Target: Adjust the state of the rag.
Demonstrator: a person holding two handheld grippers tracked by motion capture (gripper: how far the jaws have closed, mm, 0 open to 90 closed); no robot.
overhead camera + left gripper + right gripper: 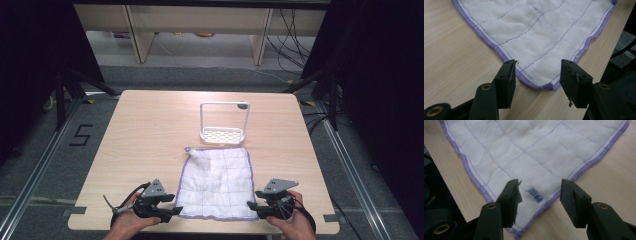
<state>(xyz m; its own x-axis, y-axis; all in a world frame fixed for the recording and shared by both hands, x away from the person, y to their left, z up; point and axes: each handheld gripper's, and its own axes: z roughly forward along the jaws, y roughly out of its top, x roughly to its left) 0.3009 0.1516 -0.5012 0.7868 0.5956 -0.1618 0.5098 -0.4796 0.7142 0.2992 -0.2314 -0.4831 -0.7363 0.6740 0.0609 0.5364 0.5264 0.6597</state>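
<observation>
Two corners of the cloth [216,182] lie between spread jaws, unpinched; if the jaws are closed too high, only the hem could be caught and slip free.

The desk [140,130] lies bare to the left and right of the cloth [216,182], giving open passage there. The white rack [223,122] stands upright just beyond the cloth's far edge, blocking the far middle.
</observation>
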